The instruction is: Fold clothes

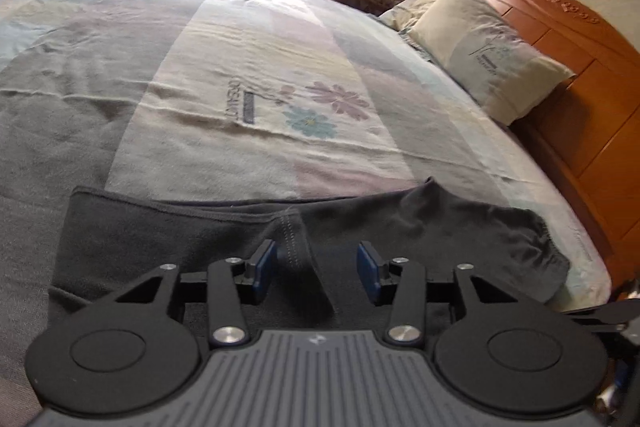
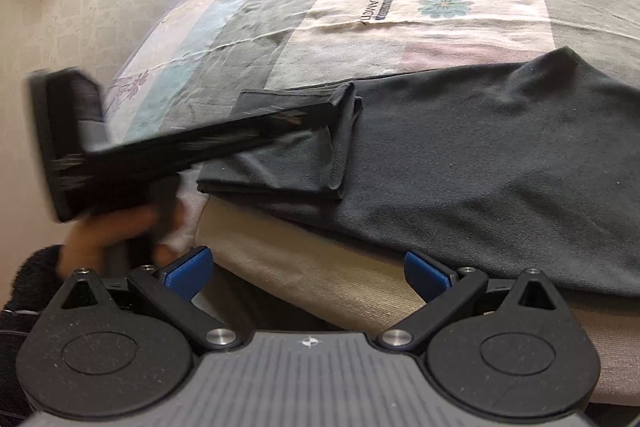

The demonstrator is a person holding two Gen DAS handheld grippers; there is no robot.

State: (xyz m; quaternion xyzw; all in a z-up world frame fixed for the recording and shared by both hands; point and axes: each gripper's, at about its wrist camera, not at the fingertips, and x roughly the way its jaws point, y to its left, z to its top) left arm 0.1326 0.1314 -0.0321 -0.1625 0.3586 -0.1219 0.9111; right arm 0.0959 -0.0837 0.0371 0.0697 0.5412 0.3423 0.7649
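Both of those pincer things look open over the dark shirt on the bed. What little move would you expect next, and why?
Probably the left gripper eases forward and closes on the folded sleeve that lies between its open fingers. The dark garment is only partly folded, with its sleeve turned in near the bed's edge, and the right gripper hangs open just off the mattress, holding nothing.

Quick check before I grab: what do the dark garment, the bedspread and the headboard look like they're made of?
Dark garment: soft matte knit, likely cotton jersey; it drapes limply and shows stitched hems. Bedspread: thin woven cloth, probably cotton, printed with flowers and finely wrinkled. Headboard: glossy orange-brown wood, carved along its top, with panel seams.
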